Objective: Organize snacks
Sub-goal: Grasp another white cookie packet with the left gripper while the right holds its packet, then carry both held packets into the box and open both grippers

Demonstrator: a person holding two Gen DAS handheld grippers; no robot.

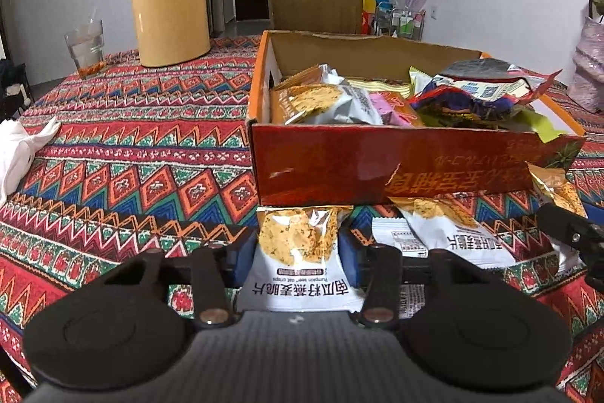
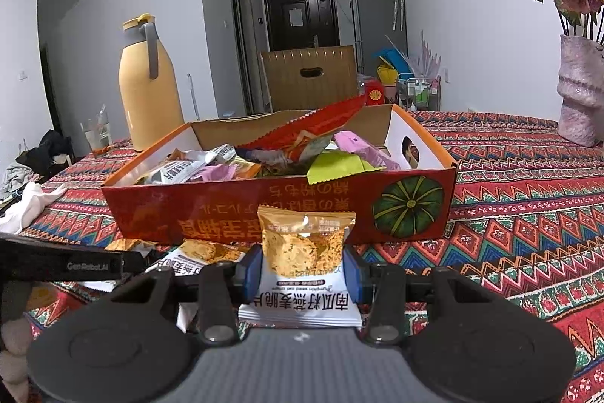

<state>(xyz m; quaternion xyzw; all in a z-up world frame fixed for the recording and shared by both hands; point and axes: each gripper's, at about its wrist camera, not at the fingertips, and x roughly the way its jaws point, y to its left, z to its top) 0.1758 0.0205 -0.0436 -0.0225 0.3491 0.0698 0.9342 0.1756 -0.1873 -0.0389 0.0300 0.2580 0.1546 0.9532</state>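
An open red-and-orange cardboard box (image 1: 339, 157) stands on the patterned tablecloth and holds several snack packets (image 1: 339, 101). My left gripper (image 1: 298, 248) is shut on a white and gold oat crisp packet (image 1: 298, 274), low in front of the box wall. Two more such packets (image 1: 445, 225) lie loose to its right. In the right wrist view, my right gripper (image 2: 302, 270) is shut on another oat crisp packet (image 2: 305, 244), held upright before the box (image 2: 226, 214). More loose packets (image 2: 204, 252) lie to its left.
A yellow thermos jug (image 1: 170, 6) and a drinking glass (image 1: 87, 48) stand at the table's far left, and a white cloth (image 1: 19, 150) lies at its left edge. A vase of dried roses (image 2: 579, 93) stands far right. A brown chair back (image 1: 313, 2) rises behind the box.
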